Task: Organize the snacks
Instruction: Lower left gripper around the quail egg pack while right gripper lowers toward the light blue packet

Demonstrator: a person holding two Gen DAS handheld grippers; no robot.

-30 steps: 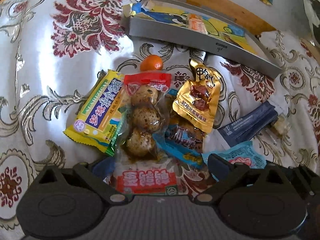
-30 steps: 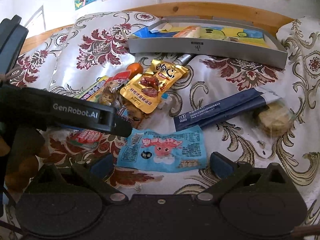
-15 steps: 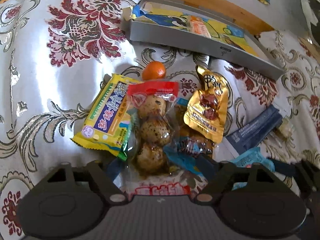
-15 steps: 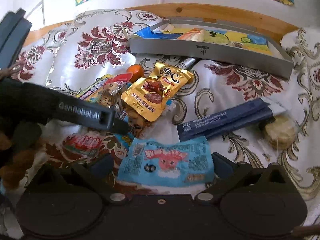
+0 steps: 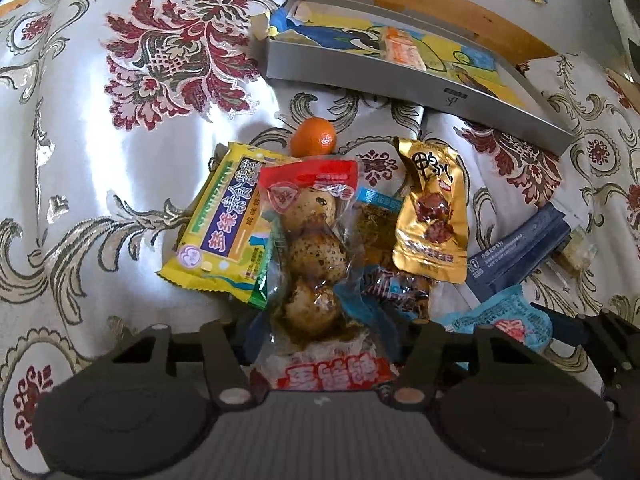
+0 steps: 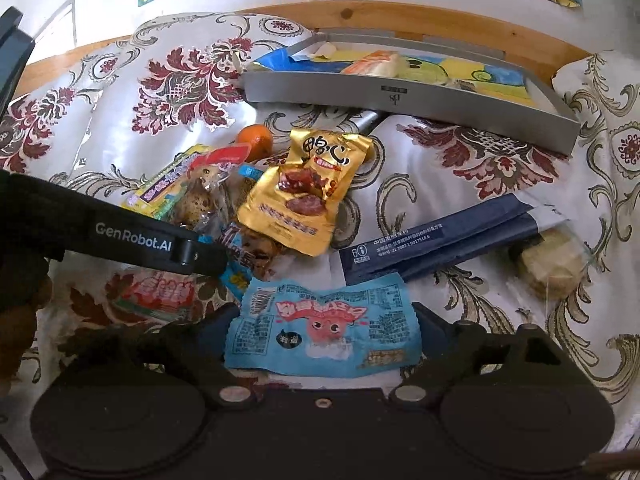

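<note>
Snack packets lie in a heap on a flowered cloth. My left gripper is open, and its fingers straddle the lower end of a clear packet of three speckled eggs with a red top. Beside it lie a yellow packet, a gold packet and a small tangerine. My right gripper is open, a finger on either side of a light blue packet. The grey tray at the back holds an orange-and-white snack.
A dark blue sachet and a clear-wrapped biscuit lie to the right. The left gripper's black body crosses the right wrist view at left. A wooden rail and a wall with pictures stand behind the tray.
Both grippers have pushed forward over their packets, which now reach deeper between the fingers. The jaws of each have narrowed a little. No packet has been lifted.
</note>
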